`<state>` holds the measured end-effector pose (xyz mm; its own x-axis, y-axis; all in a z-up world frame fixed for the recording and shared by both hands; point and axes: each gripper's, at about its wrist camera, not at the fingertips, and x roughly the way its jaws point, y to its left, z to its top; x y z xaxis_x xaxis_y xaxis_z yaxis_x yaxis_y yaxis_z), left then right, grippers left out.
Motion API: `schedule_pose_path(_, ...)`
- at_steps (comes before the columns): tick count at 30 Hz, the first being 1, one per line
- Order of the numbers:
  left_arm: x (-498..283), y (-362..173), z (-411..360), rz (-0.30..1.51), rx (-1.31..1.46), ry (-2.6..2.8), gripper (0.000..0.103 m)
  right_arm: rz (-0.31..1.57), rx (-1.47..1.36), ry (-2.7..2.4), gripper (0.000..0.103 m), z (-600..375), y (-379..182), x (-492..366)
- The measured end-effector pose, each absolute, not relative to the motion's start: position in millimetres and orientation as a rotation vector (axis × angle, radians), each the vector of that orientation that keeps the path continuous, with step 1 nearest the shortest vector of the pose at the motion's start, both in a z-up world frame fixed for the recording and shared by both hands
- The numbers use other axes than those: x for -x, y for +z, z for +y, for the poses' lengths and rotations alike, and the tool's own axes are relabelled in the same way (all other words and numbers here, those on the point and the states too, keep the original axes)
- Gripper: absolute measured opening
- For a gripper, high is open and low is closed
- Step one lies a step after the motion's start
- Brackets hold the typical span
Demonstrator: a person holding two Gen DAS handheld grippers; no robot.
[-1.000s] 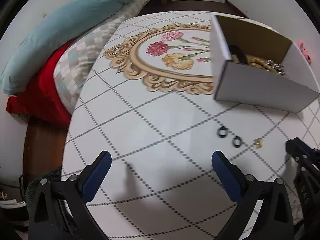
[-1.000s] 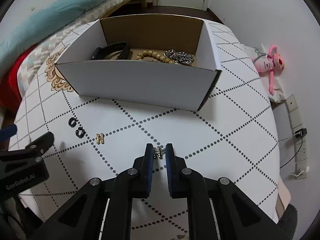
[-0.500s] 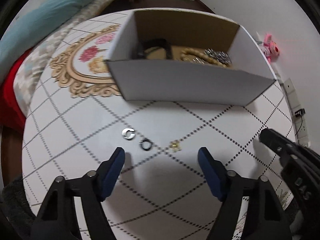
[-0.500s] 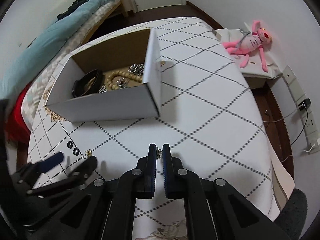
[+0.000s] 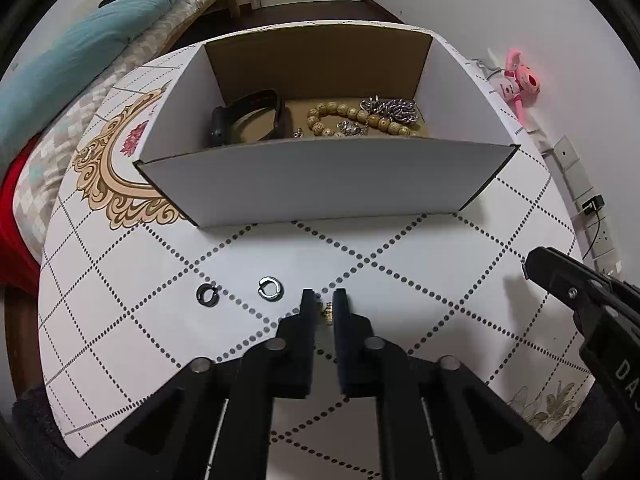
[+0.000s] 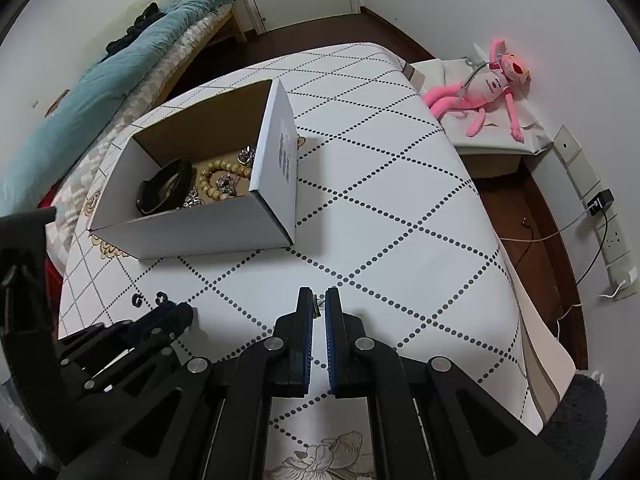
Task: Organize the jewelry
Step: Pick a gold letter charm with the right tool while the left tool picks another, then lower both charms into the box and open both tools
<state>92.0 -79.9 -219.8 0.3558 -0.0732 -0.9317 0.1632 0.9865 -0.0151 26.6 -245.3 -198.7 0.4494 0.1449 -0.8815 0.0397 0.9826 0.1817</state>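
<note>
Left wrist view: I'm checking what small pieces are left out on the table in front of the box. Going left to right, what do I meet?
Black ring → silver ring → gold earring pinched in the left hand-held gripper.

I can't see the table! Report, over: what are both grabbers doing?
Left gripper shut on gold earring. Right gripper shut on small earring. Two rings wait outside box. Path clear.

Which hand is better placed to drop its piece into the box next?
Left, probably. The left gripper, shut on a gold earring, faces the cardboard box squarely. The right gripper, shut on a small piece, sits beyond the box's corner.
</note>
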Motion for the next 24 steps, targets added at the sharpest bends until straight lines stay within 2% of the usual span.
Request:
schedule_pose_path(7, -92.4, -208.9, -69.5, 1.185, -0.034, -0.179, 0.006, 1.068, -0.273, 0.095, 0.006, -256.3, -178.3, -24.0)
schedule_pose_path(15, -100.5, -145.9, -54.6, 1.109, 0.083, -0.258, 0.006, 1.006, -0.382, 0.186, 0.006, -262.7, -131.8, -33.3)
schedule_pose_path(19, -132.6, -115.7, -49.2, 1.090, 0.131, -0.309, 0.006, 0.985, -0.355, 0.236, 0.006, -247.8, -113.0, -60.3)
schedule_pose_path(24, -180.6, -113.0, -42.7, 1.116, 0.124, -0.302, 0.006, 1.063, -0.278, 0.284, 0.006, -221.6, -119.2, -115.3)
